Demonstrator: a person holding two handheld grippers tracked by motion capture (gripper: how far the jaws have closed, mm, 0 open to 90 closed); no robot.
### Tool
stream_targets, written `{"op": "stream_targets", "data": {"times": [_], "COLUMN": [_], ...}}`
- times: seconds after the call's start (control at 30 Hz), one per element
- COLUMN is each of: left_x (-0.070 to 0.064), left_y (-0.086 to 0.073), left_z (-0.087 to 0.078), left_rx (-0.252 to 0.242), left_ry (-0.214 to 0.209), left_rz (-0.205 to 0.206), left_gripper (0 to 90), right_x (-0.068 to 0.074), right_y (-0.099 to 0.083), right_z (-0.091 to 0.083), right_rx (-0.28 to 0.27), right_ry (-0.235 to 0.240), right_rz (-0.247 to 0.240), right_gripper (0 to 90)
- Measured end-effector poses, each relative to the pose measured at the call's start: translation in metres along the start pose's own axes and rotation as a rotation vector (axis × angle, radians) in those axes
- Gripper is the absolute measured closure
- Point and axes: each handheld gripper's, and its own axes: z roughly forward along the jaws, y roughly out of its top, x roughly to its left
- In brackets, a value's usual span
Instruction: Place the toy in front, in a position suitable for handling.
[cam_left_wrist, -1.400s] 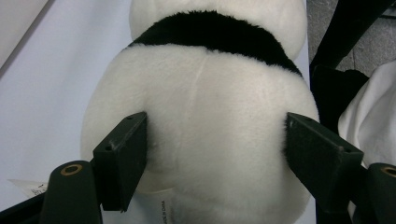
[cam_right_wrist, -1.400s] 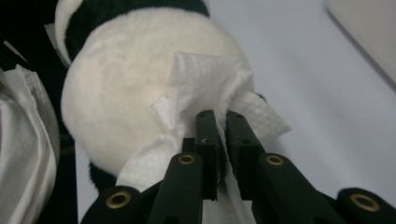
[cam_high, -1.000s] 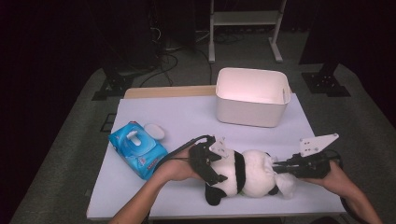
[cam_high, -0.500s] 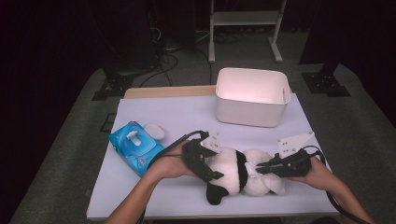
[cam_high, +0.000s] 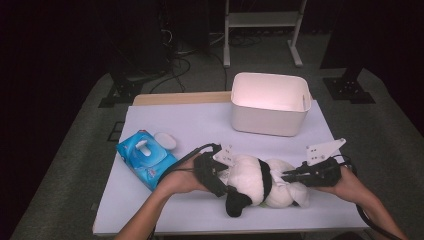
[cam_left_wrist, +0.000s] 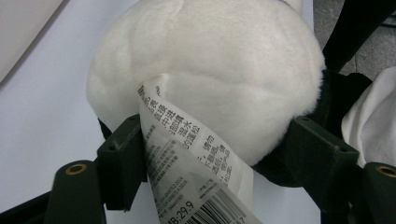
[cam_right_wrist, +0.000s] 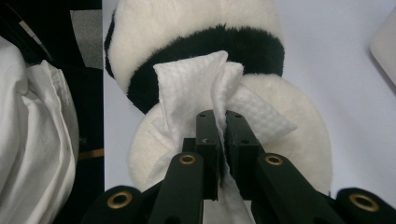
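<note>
1 plush panda (cam_high: 257, 182), 1 wipe (cam_right_wrist: 201, 88)

**Setting: recording lab or studio**

One bench (cam_high: 200, 125), pale top, standing on grey carpet (cam_high: 75, 150) in a dark, black-walled room. Behind the bench: loose black cables (cam_high: 175, 55) on the floor, a white metal stand frame (cam_high: 260, 20), black equipment stand feet (cam_high: 350, 90) at both far corners. On the bench: white bin (cam_high: 270, 105), blue wipes pack (cam_high: 145, 157).

High view overhead, gripper views close, sharing plush panda (cam_high: 257, 182)
</note>
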Motion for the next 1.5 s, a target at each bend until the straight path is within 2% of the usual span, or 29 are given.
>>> {"op": "stream_targets", "data": {"times": [0.13,0.33,0.43,0.57,0.67,0.8,1.07,1.1,1.17,1.27,1.5], "left_x": [-0.003,-0.007,-0.009,-0.007,-0.006,-0.005,-0.005,-0.006,-0.007,-0.006,-0.007], "left_y": [0.006,0.022,0.033,0.038,0.039,0.035,0.036,0.037,0.038,0.036,0.037], "left_z": [0.016,0.031,0.041,0.046,0.047,0.040,0.023,0.025,0.031,0.037,0.040], "left_rx": [0.024,0.012,0.007,-0.006,0.004,-0.017,-0.077,-0.062,-0.032,-0.042,-0.050], "left_ry": [-0.020,-0.009,0.001,-0.005,-0.008,-0.018,-0.007,-0.006,-0.008,-0.020,-0.014], "left_rz": [0.020,0.051,0.075,0.069,0.073,0.066,0.078,0.086,0.094,0.079,0.073], "left_gripper": [26.4,26.4,26.4,26.3,26.3,26.3,26.4,26.4,26.4,26.6,27.7], "right_x": [-0.001,0.001,0.002,0.003,0.002,0.003,0.014,0.015,0.019,0.025,0.036], "right_y": [-0.002,-0.001,0.004,0.013,0.016,0.014,0.002,0.003,0.007,0.015,0.039], "right_z": [-0.006,-0.012,-0.007,-0.002,0.001,0.000,-0.009,-0.009,-0.006,0.002,0.026], "right_rx": [0.007,-0.006,-0.003,-0.015,-0.035,-0.038,0.007,0.006,0.010,0.020,0.006], "right_ry": [-0.016,-0.036,-0.030,-0.017,0.001,0.008,-0.022,-0.022,-0.024,-0.025,0.027], "right_rz": [0.008,0.004,-0.021,-0.040,-0.034,-0.032,-0.026,-0.031,-0.053,-0.099,-0.159], "right_gripper": [84.3,84.3,84.3,84.3,84.2,84.3,84.2,84.2,84.2,84.2,84.2]}}
